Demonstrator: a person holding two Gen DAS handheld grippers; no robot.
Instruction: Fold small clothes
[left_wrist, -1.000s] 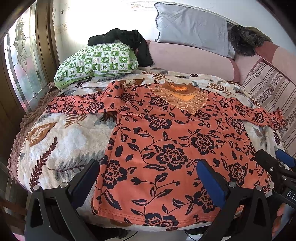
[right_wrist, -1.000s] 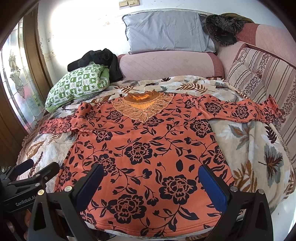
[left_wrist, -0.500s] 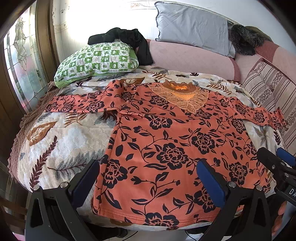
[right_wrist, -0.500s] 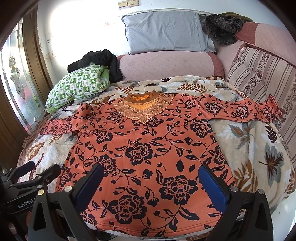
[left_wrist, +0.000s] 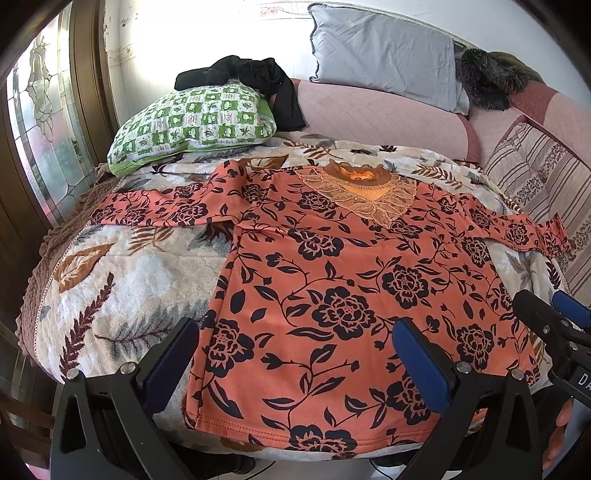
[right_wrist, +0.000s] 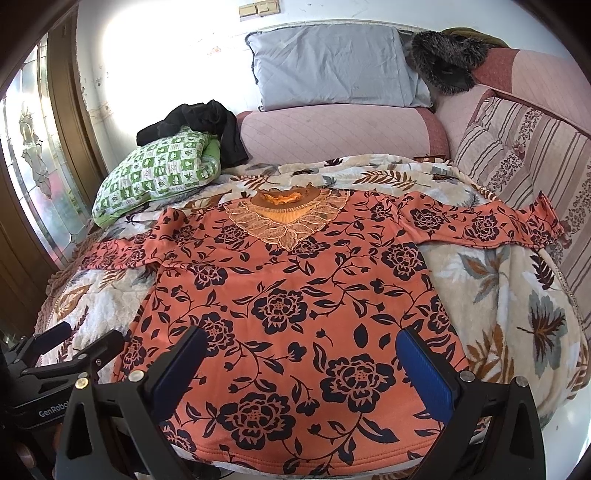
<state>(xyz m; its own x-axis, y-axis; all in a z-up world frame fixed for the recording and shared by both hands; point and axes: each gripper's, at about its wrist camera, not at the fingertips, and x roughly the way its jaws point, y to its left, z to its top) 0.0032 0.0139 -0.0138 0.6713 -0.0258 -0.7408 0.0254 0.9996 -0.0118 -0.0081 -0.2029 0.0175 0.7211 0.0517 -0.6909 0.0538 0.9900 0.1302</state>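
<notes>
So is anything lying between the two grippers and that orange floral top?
Nothing visible. The floral top lies flat and uncovered on the blanket; left gripper and right gripper hover open at its hem.

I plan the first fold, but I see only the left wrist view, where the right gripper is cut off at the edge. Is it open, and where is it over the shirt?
Observer: The right gripper is open and holds nothing. Both its fingers point over the lower part of the floral shirt, near the hem.
Operator: Thank you. Is there free room beside the shirt on that side?
Observer: Yes. To the right of the shirt's body a wide strip of the leaf-patterned blanket lies bare, below the spread sleeve.
</notes>
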